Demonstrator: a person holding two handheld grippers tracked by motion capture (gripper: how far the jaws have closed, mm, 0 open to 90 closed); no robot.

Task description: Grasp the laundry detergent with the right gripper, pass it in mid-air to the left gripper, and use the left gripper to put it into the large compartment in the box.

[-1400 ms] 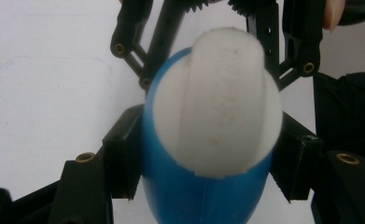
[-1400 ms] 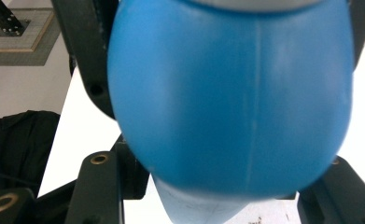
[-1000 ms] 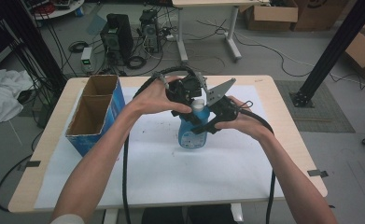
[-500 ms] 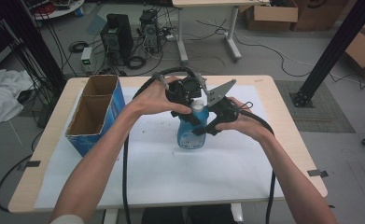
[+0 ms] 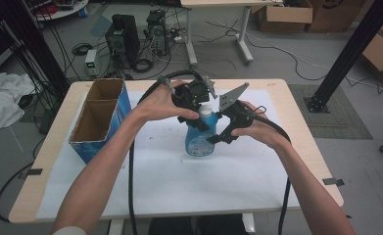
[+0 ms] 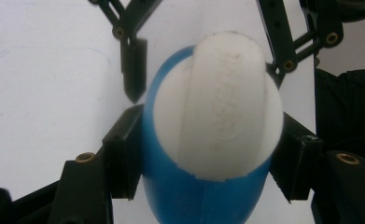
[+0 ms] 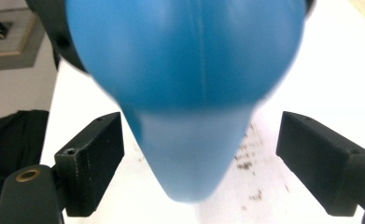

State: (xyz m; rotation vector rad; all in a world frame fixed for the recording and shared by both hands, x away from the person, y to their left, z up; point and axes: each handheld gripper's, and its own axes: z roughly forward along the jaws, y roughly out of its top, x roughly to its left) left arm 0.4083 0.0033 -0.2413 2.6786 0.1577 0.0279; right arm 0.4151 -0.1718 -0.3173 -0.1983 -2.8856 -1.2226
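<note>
A workshop floor with computer towers point(image 5: 123, 36), loose cables and cardboard boxes lies beyond a pale wooden table point(image 5: 301, 117) covered by a white sheet point(image 5: 179, 181). At the left of the table stands an open blue cardboard box point(image 5: 98, 120) with two compartments, well apart from the work. In the middle stands a blue bottle point(image 5: 200, 142) with a white cap point(image 6: 217, 100), upright on the sheet. The left tongs point(image 5: 195, 100) come down from above and clamp the bottle just under the cap, pads pressing on both sides in the left gripper view. The right tongs point(image 5: 223, 132), at the bottle's right side, have just been opening; in the right gripper view the blue body sits between the pads point(image 7: 94, 161) with clear gaps on either side, so they no longer hold it. The risk from here, as I judge it, is that the bottle now depends on one high, narrow grip: a tilt or a pull from the left hand could swing the heavy base or let the smooth neck slip. The spread right tongs could also knock the body when drawing back. Nothing stands between bottle and box but bare sheet.
</note>
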